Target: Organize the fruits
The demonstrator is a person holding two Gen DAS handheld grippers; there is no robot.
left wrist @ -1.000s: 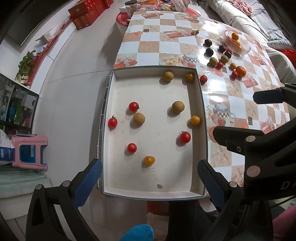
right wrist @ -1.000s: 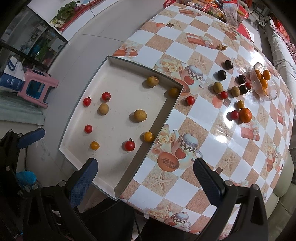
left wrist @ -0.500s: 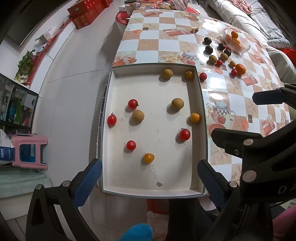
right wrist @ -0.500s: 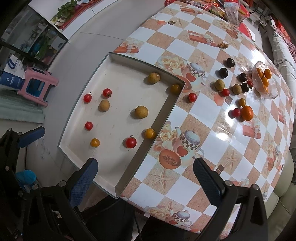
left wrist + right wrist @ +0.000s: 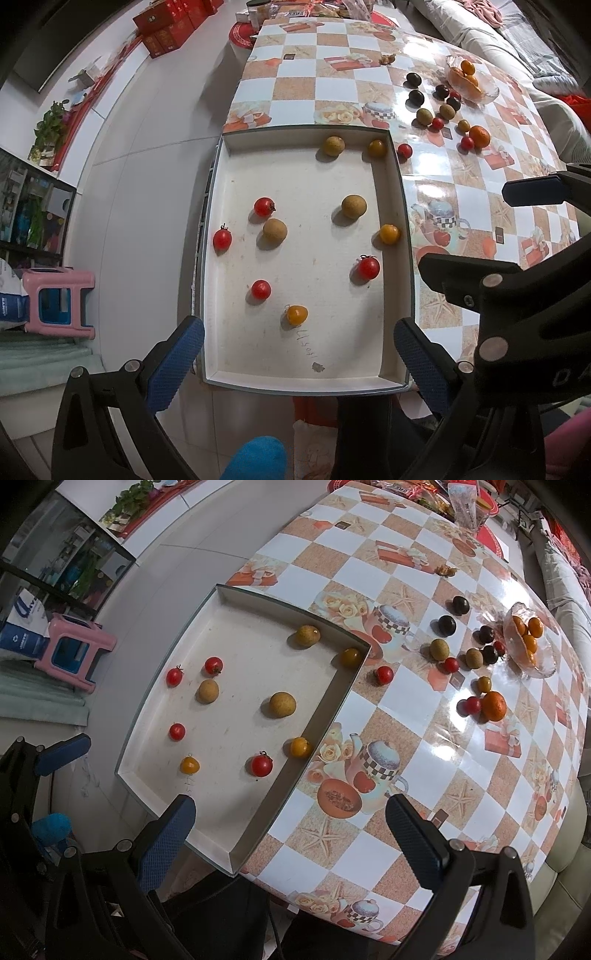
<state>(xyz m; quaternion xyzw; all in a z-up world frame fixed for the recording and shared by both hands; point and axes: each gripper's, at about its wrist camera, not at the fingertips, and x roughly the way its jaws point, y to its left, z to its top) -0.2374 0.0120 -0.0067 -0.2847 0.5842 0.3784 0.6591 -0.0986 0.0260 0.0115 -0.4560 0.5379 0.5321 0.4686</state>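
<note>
A shallow white tray [image 5: 402,229] [image 5: 325,716] lies at the table's near left corner. In it are several red cherry tomatoes [image 5: 368,268] [image 5: 261,765], tan round fruits [image 5: 354,206] [image 5: 282,703] and small orange ones [image 5: 297,314] [image 5: 189,765]. More fruit lies loose on the table beyond: a red tomato [image 5: 384,674], dark plums [image 5: 447,625], an orange [image 5: 493,705]. My left gripper [image 5: 298,363] is open and empty above the tray's near edge. My right gripper [image 5: 290,840] is open and empty above the tray's near right corner.
A glass dish [image 5: 539,664] [image 5: 491,94] with small oranges stands at the far right of the checkered table [image 5: 424,775]. A pink stool [image 5: 55,299] stands on the floor to the left. Red boxes [image 5: 166,26] line the far wall. A sofa [image 5: 554,114] borders the right.
Both grippers have drawn back slightly from the table, so tray and fruit sit a little higher in view. Both stay open. No fruit has moved.
</note>
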